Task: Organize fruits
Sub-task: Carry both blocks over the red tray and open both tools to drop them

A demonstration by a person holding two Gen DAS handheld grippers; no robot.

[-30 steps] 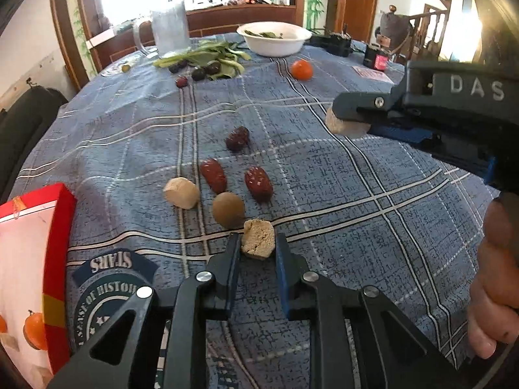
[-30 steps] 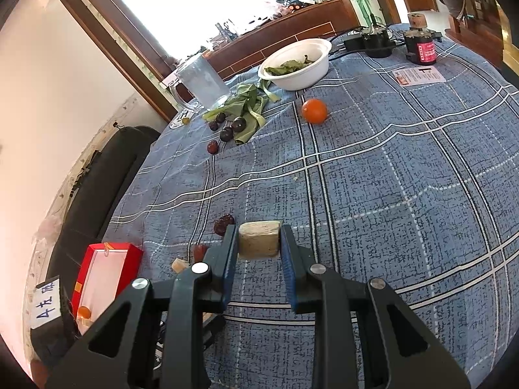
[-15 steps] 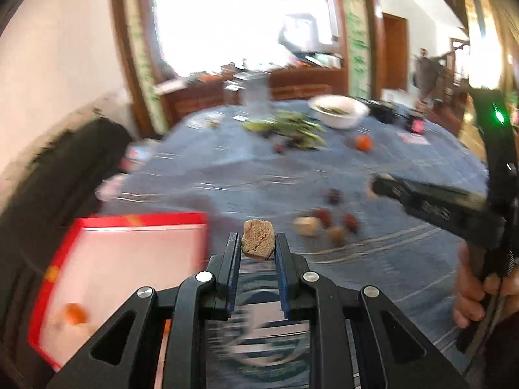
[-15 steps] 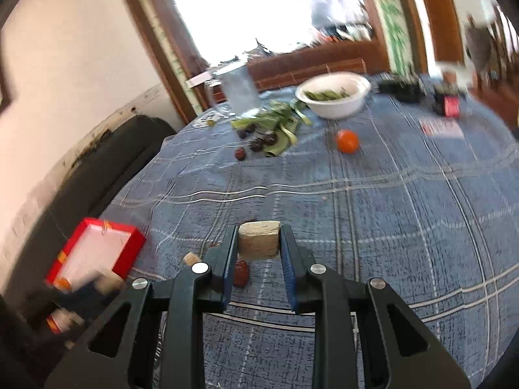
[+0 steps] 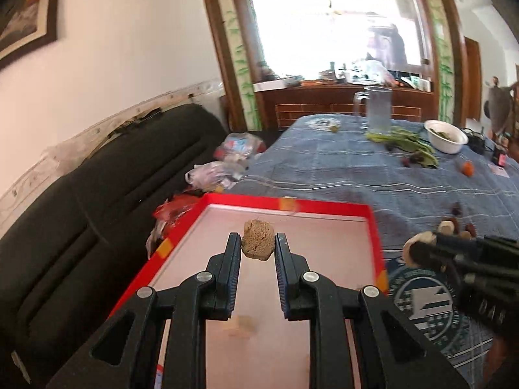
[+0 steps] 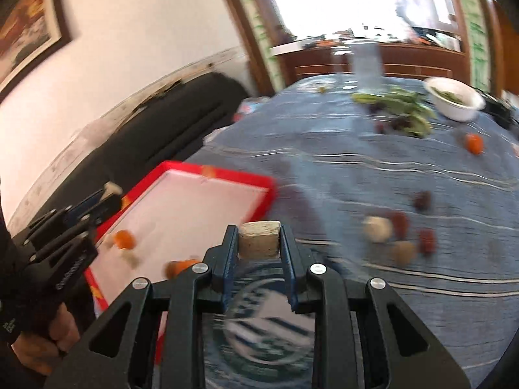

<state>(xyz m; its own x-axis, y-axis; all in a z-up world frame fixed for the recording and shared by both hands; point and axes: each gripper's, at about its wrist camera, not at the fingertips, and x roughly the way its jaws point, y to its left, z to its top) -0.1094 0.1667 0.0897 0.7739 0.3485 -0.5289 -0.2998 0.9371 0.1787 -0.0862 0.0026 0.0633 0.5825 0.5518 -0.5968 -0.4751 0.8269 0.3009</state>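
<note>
My left gripper is shut on a rough brown lump of fruit and holds it above the red-rimmed box with a pale floor. My right gripper is shut on a pale tan chunk and hangs over the blue checked tablecloth, just right of the red box. Two small orange fruits lie in the box. Several red dates and pale round fruits lie on the cloth to the right. The right gripper shows in the left wrist view, the left one in the right wrist view.
A white bowl, a clear jug, green leaves with dark fruits and an orange fruit stand at the far side. A black sofa with plastic bags borders the table's left edge.
Both grippers have swung left with their pieces. The left one went from the cloth beside the dates to above the red box. The right one followed to the box's right edge.
</note>
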